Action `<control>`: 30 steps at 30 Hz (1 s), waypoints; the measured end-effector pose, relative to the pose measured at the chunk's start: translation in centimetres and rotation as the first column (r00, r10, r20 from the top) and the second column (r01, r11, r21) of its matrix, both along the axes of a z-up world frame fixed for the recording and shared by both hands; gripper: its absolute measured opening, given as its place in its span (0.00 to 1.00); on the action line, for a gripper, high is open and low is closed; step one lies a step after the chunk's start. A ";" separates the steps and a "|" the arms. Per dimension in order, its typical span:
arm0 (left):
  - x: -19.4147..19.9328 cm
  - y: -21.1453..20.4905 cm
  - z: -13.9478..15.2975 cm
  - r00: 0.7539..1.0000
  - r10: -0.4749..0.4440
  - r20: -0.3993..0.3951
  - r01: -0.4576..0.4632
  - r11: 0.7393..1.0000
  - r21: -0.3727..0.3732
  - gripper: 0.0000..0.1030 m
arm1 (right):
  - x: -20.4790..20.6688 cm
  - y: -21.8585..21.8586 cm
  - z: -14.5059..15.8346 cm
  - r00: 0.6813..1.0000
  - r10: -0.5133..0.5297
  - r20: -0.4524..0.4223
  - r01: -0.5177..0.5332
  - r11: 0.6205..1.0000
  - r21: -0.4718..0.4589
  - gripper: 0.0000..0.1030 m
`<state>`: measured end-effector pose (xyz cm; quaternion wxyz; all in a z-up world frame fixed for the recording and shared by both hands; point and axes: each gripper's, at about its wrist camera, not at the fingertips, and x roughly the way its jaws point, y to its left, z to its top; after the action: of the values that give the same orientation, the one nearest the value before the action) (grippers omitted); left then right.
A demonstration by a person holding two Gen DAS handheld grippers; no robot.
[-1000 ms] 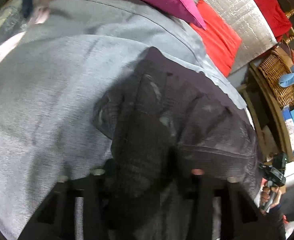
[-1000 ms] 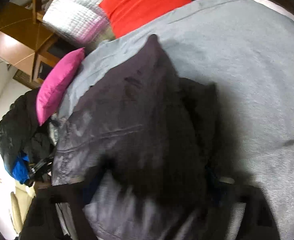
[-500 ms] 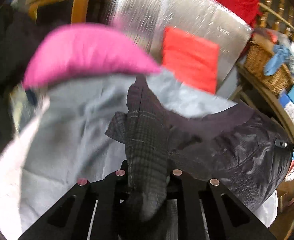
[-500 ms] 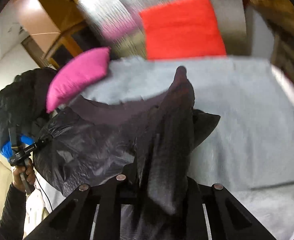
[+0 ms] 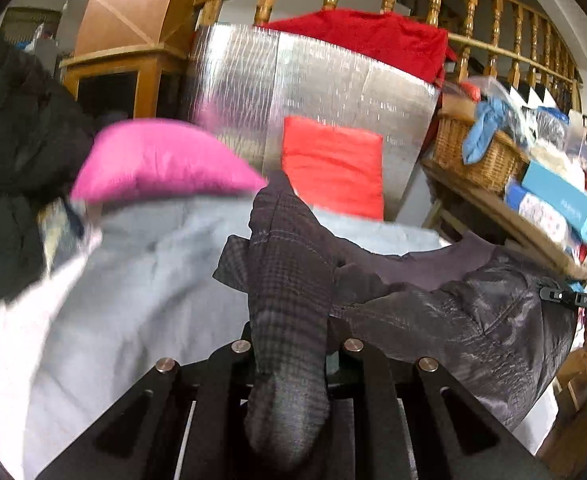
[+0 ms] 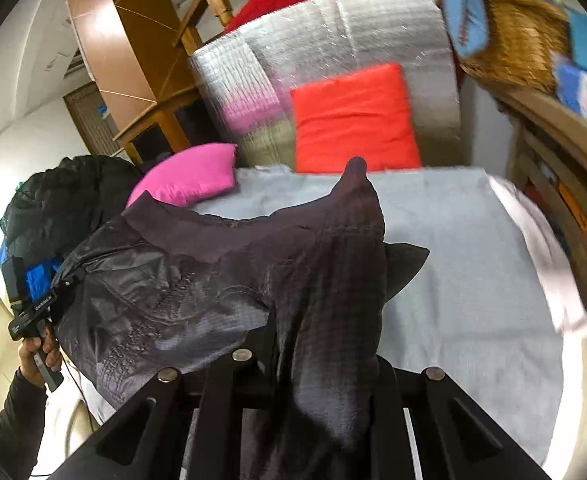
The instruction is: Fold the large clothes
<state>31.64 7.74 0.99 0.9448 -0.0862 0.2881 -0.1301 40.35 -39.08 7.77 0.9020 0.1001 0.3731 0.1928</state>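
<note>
A large dark purple-black garment (image 5: 453,312) with a checked weave and a shiny lining hangs stretched between both grippers above a bed with a grey sheet (image 5: 141,280). My left gripper (image 5: 293,344) is shut on one bunched corner of the garment. My right gripper (image 6: 325,344) is shut on the other corner (image 6: 333,280). The garment's middle (image 6: 165,292) sags between them. The right gripper shows at the right edge of the left wrist view (image 5: 585,300).
A pink pillow (image 5: 153,160) and a red cushion (image 5: 333,164) lie at the head of the grey sheet (image 6: 473,248), against a silver quilted panel (image 5: 313,84). A wicker basket (image 5: 477,156) and boxes sit on a shelf to the right. Dark clothes (image 6: 53,208) pile at the left.
Both grippers have lifted the garment off the bed and tilted up, so the views swung from the sheet to the headboard. The garment now hangs stretched between them.
</note>
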 end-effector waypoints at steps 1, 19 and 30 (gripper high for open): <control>-0.5 -0.2 -1.4 1.000 0.000 -0.011 0.000 1.000 0.002 0.15 | -0.9 -0.4 -1.9 1.000 -0.008 -0.011 0.008 1.000 -0.002 0.16; -5.0 4.1 -8.2 0.923 0.250 -0.292 -0.226 0.967 0.115 0.61 | -6.1 -6.7 -11.7 0.950 -0.273 -0.151 0.281 0.959 0.029 0.65; -2.9 -8.2 -7.0 0.981 0.086 -0.176 -0.050 0.978 0.201 0.75 | -1.5 4.6 -9.8 0.986 0.036 -0.163 -0.017 0.993 0.117 0.75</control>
<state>28.73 -0.42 -5.98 0.9220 -0.0141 0.3823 -0.0602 38.81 -34.52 -2.02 0.8582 0.1623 0.4358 0.2172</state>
